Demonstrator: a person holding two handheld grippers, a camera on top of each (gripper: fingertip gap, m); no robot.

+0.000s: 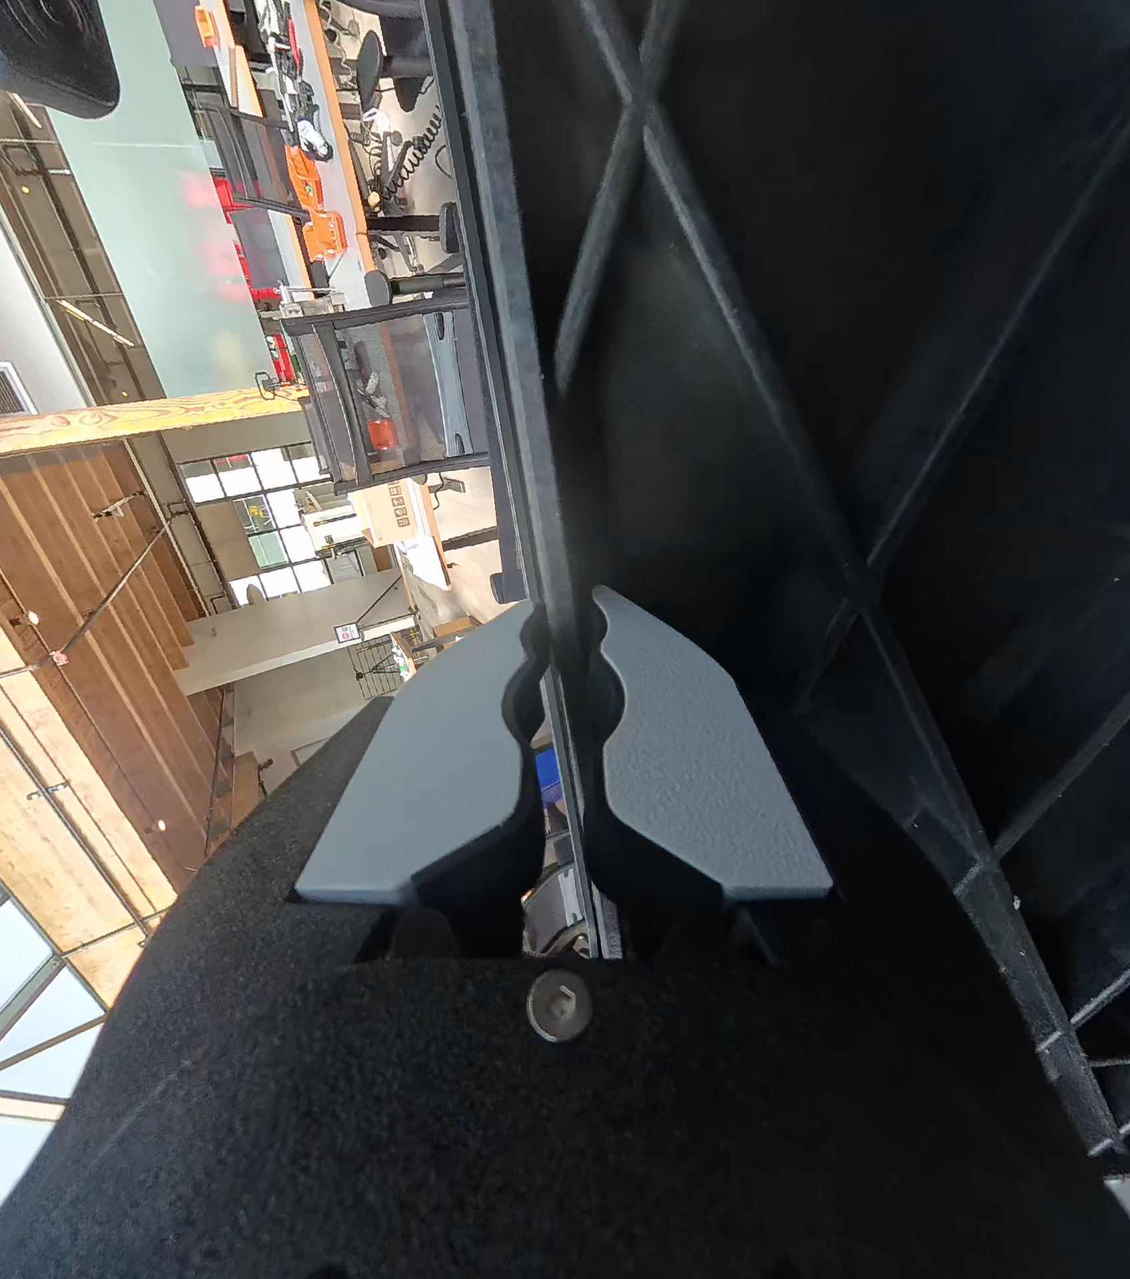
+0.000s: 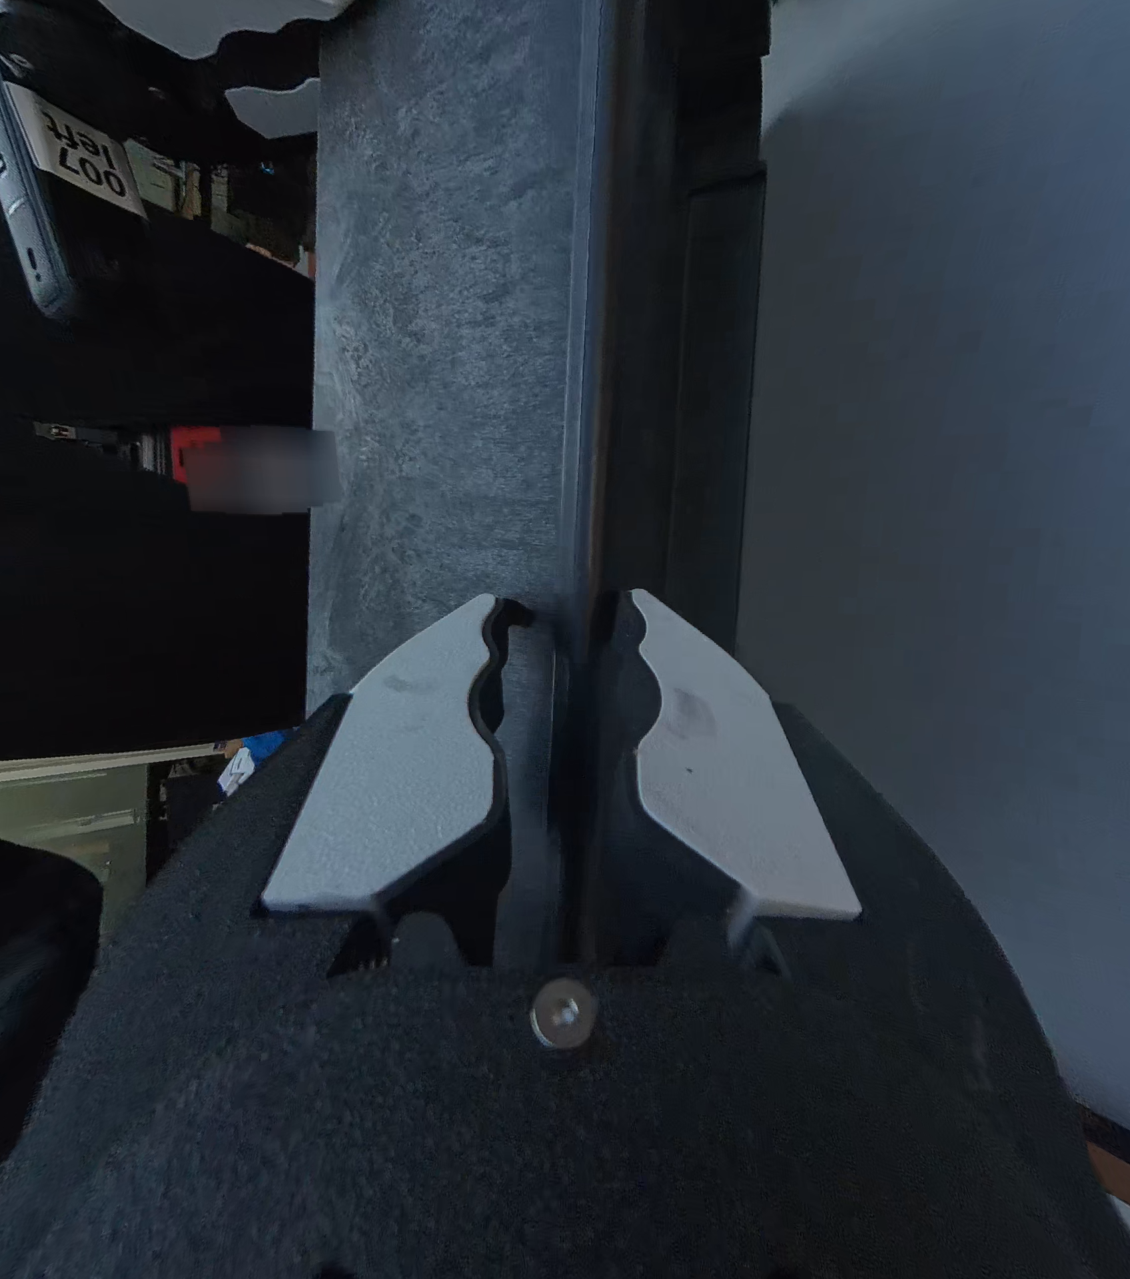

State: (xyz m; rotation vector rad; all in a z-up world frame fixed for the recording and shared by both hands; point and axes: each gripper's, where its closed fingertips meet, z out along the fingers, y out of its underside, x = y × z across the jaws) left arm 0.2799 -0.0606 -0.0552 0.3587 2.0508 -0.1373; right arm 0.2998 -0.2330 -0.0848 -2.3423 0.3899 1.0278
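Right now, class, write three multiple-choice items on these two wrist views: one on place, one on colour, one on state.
1. Where is the thin edge of the black ribbed panel in the left wrist view?
A. Between the left gripper's fingers
B. Far behind the gripper
C. Lying on a floor

2. What colour are the right gripper's fingers?
A. Red
B. Pale grey
C. Green

3. How does the right gripper stand?
A. Wide open, empty
B. Out of view
C. Closed on the panel's edge

Answers: 1 A, the left gripper pinches the edge; 2 B, both plates show pale grey; 3 C, the fingers clamp the dark edge.
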